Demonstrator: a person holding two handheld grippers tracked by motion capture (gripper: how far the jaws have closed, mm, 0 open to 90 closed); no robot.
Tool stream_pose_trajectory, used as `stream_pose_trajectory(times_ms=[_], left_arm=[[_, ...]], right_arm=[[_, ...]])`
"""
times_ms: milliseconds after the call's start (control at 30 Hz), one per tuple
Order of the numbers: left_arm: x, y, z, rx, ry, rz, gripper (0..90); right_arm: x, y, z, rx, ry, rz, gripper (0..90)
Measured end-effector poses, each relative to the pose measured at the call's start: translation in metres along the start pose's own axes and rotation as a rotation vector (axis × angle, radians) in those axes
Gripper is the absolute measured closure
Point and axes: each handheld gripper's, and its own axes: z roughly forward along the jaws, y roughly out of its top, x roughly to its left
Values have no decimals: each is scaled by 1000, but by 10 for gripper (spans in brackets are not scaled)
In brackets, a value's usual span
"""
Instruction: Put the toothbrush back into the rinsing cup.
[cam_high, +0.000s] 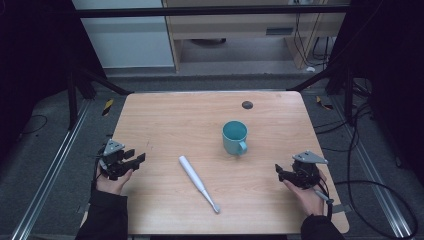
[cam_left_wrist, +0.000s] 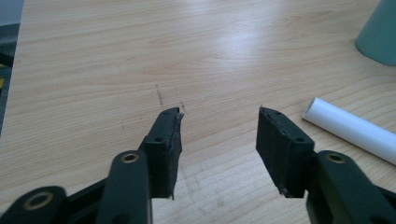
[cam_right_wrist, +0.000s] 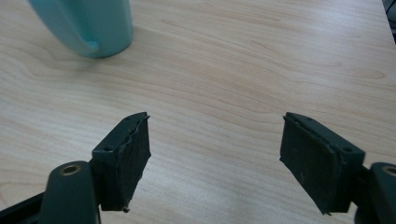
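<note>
L hand-held gripper (cam_high: 134, 159), black, flat ridged pads, jaws spread, nothing btwn, low over the pale wood-grain bench (cam_high: 165, 115). Just to its right: smooth white electric toothbrush (cam_high: 198, 182), tapered cylinder, lying flat, diagonal. Beyond that: teal ceramic mug (cam_high: 234, 137), upright, handle twd R hand-held gripper (cam_high: 280, 172), also released, empty, near the mug w/ bare wood ahead.

The left gripper (cam_high: 135, 156) is held in the left hand (cam_high: 114, 181) at the person's left, its jaws parted and pointed toward the right. The right gripper (cam_high: 278, 171) is held in the right hand (cam_high: 306, 196) at the opposite side, its jaws spread wide and pointed leftward. Both forearms are covered by dark sleeves (cam_high: 102, 216).
</note>
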Motion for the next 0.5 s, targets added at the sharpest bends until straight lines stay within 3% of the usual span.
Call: stream_pose_trajectory(times_ms=[200,267,367,433,500], left_arm=[[-10,1,0,11,-23,32,578],[-16,1,0,21,-22,64,618],[-20,2,0,26,-24,73,643],[-24,2,1,26,-34,77,661],[-25,1,2,28,-38,77,666]], right_arm=[[12,5,-8,-19,69,-14,295],[24,10,-11,-23,118,-27,332],[34,14,-13,-23,148,-47,351],[51,18,-15,-25,208,-66,382],[57,20,-16,-22,229,-75,393]])
